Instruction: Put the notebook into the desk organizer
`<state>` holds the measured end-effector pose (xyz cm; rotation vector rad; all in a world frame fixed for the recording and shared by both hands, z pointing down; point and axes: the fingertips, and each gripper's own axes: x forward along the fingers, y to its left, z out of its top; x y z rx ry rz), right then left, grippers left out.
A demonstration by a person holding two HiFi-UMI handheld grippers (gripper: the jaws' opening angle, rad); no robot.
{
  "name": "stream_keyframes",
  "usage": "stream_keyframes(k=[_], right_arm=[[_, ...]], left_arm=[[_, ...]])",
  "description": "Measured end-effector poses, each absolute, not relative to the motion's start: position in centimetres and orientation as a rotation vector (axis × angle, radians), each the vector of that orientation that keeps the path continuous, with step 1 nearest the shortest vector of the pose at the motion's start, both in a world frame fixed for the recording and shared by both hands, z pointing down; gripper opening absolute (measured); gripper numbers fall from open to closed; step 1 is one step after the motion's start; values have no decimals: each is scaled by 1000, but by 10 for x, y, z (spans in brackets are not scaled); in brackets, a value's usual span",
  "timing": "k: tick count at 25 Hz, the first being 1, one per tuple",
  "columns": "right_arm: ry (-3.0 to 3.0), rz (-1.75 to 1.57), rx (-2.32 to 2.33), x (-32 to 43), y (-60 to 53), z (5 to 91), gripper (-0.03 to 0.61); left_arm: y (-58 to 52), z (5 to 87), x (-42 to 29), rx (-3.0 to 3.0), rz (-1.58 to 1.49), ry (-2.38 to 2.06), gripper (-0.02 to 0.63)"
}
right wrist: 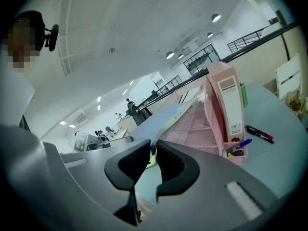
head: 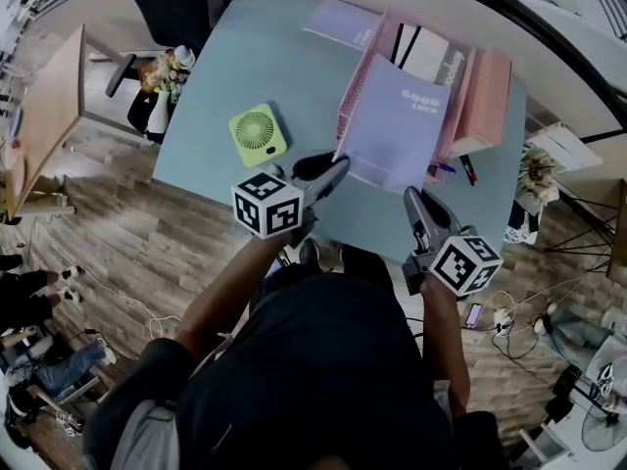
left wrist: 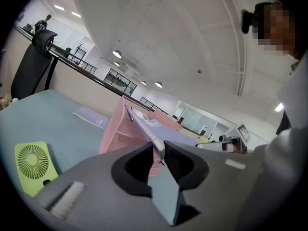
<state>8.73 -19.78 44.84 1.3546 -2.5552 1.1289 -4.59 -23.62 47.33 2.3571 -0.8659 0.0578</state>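
Head view: notebook (head: 397, 130) tilted before pink organizer (head: 487, 101), books (head: 431, 59) upright inside

Left gripper (left wrist: 160, 151) clamps the lavender notebook (left wrist: 146, 128) (seen edge-on), pink desk organizer (left wrist: 115, 134) just behind.

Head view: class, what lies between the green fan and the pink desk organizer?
Nothing: the head view shows bare table between fan and desk organizer.
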Motion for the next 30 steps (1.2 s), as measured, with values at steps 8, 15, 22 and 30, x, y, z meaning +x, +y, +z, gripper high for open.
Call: stream_keyframes(k=[8, 15, 22, 30], right_arm=[[-2562, 1020, 1370, 72, -172, 441, 41], [-2572, 970, 1384, 61, -146, 437, 43], [-2579, 951, 1395, 54, -120, 435, 43], [-2578, 946, 1393, 50, -91, 437, 43]], left_arm=[[-210, 464, -59, 2393, 46, -866, 130], [-183, 459, -69, 2417, 40, -861, 130], [-159, 455, -74, 2440, 43, -845, 130], [-129, 453, -77, 2461, 51, -831, 130]])
